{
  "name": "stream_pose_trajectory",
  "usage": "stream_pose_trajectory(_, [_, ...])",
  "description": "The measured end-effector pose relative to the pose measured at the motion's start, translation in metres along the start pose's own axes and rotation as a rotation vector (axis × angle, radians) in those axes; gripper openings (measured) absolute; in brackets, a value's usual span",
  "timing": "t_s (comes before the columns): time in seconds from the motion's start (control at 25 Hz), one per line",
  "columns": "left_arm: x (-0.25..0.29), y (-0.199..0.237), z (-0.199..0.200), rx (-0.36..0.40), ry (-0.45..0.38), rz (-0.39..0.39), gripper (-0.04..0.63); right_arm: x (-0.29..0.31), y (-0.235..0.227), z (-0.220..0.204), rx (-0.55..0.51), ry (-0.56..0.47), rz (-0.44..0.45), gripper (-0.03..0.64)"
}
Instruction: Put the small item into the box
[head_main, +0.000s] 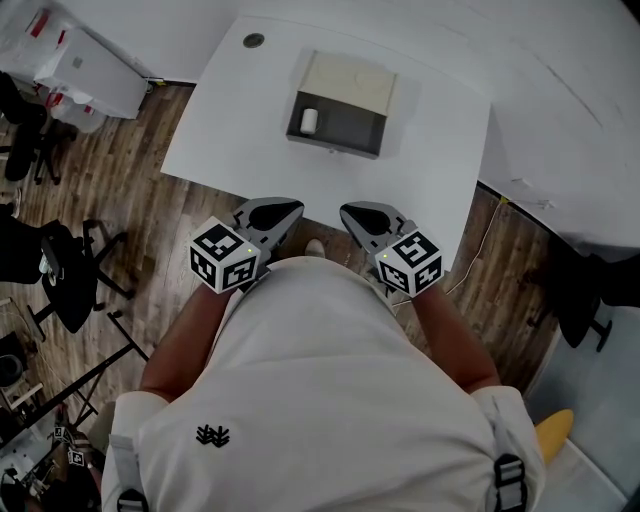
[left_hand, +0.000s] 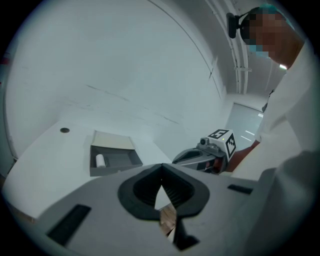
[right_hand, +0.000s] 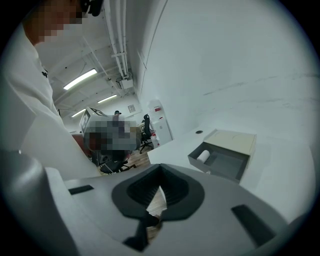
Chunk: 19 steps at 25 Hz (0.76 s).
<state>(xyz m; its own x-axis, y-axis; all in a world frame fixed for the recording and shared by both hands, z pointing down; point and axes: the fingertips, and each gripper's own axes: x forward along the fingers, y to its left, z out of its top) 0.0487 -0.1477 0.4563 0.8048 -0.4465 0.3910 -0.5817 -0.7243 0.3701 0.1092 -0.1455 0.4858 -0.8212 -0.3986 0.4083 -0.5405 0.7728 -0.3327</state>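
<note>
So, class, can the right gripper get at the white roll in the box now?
Probably yes: the white roll lies uncovered in the open box, only bare table between; the shut right gripper must open first.

Bare table (head_main: 225, 130) around lone box (head_main: 352, 124)

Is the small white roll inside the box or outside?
Inside: the roll lies at the left end of the open box.

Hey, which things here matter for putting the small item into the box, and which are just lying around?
For the job: box; small white item lying inside it; left hand-held gripper and right hand-held gripper, both shut, empty.

Just lying about: round grommet in the table; black office chairs.
</note>
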Motion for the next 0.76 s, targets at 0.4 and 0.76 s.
stream_pose_trajectory(0.4, [-0.0022, 0.003, -0.0007, 0.006, 0.005, 0.005, 0.007, 0.0015, 0.0009, 0.0024, 0.002, -0.012, 0.0, 0.006])
stream_pose_trajectory(0.76, [0.0026, 0.0037, -0.0043, 0.007, 0.026, -0.005, 0.006, 0.0026, -0.0032, -0.0061, 0.017, 0.004, -0.012, 0.006])
